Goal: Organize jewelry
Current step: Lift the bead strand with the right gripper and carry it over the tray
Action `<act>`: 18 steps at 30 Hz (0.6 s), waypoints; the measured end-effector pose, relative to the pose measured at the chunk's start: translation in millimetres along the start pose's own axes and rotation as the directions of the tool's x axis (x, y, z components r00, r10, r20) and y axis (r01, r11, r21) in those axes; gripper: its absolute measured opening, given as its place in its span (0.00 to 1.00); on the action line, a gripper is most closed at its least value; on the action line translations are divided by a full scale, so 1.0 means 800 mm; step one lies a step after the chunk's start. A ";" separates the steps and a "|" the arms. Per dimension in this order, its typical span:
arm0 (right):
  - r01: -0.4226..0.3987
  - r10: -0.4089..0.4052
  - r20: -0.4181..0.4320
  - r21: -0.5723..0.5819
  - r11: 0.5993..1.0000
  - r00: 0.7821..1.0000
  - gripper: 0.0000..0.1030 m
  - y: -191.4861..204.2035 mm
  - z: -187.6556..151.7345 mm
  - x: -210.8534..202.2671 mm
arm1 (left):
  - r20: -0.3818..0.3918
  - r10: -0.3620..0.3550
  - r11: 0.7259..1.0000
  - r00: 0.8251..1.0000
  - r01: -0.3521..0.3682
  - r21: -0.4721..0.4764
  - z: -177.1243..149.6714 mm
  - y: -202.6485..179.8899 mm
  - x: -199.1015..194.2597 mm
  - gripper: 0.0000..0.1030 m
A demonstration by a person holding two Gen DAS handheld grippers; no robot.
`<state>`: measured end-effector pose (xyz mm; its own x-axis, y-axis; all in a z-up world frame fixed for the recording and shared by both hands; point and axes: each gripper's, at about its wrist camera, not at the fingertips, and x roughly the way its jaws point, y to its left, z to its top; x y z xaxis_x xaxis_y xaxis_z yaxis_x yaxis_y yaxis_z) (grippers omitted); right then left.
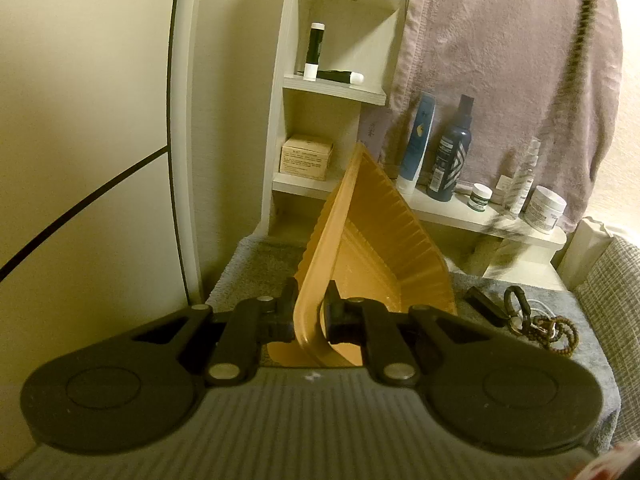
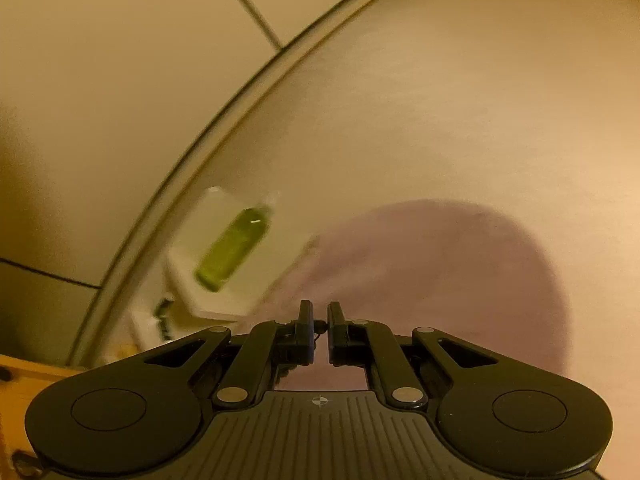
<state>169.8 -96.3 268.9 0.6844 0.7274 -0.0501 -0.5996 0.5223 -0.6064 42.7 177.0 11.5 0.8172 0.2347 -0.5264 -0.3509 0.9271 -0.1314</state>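
Observation:
My left gripper (image 1: 311,304) is shut on the rim of an orange ribbed tray (image 1: 372,240) and holds it tilted up on edge above a grey cloth (image 1: 256,264). A beaded brown necklace with a carabiner clasp (image 1: 540,320) lies on the cloth to the right, beside a small black bar (image 1: 486,304). A dark beaded strand (image 1: 580,28) hangs down at the upper right, blurred. My right gripper (image 2: 320,320) points up at the wall and a mauve towel (image 2: 440,280); its jaws are nearly closed and something small and dark shows between them, though the view is blurred.
A white corner shelf (image 1: 336,88) holds black-and-white tubes and a small box (image 1: 306,156). A lower ledge (image 1: 480,216) carries bottles and jars. A mauve towel (image 1: 500,60) hangs behind. A green bottle (image 2: 234,248) stands on a shelf in the right wrist view.

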 end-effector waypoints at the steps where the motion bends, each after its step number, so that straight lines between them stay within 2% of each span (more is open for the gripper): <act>1: -0.022 0.022 -0.007 -0.004 1.000 1.000 0.06 0.006 -0.002 0.007 | -0.001 -0.001 1.000 1.000 0.001 -0.001 0.000 0.000 0.000 0.11; 4: -0.112 0.111 -0.044 -0.023 0.993 0.993 0.06 0.029 -0.010 0.023 | -0.003 -0.002 1.000 1.000 0.002 -0.006 0.000 0.002 0.000 0.11; 6: -0.186 0.184 -0.064 -0.029 0.982 0.981 0.06 0.043 -0.017 0.035 | -0.005 -0.003 1.000 1.000 0.003 -0.008 0.000 0.003 0.000 0.11; 9: -0.330 0.324 -0.096 -0.066 0.942 0.941 0.06 0.063 -0.031 0.057 | -0.007 -0.003 1.000 1.000 0.003 -0.012 0.001 0.004 0.000 0.11; 11: -0.409 0.395 -0.120 -0.129 0.903 0.911 0.06 0.081 -0.043 0.075 | -0.008 -0.003 1.000 1.000 0.003 -0.012 0.003 0.004 0.001 0.11; 14: -0.527 0.503 -0.160 -0.283 0.801 0.849 0.06 0.114 -0.063 0.091 | -0.009 -0.003 1.000 1.000 0.002 -0.015 0.003 0.004 0.002 0.11; 17: -0.564 0.534 -0.198 -0.414 0.715 0.822 0.06 0.145 -0.083 0.107 | -0.012 -0.003 1.000 1.000 0.003 -0.018 0.004 0.004 0.002 0.11; 18: -0.555 0.524 -0.208 -0.463 0.691 0.826 0.06 0.155 -0.090 0.109 | -0.012 -0.002 1.000 1.000 0.002 -0.017 0.004 0.004 0.002 0.11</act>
<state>185.2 -0.6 132.2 0.3371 0.7819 -0.5244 -0.6024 -0.2489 -0.7584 44.3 181.4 13.0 0.8125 0.2290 -0.5362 -0.3569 0.9225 -0.1469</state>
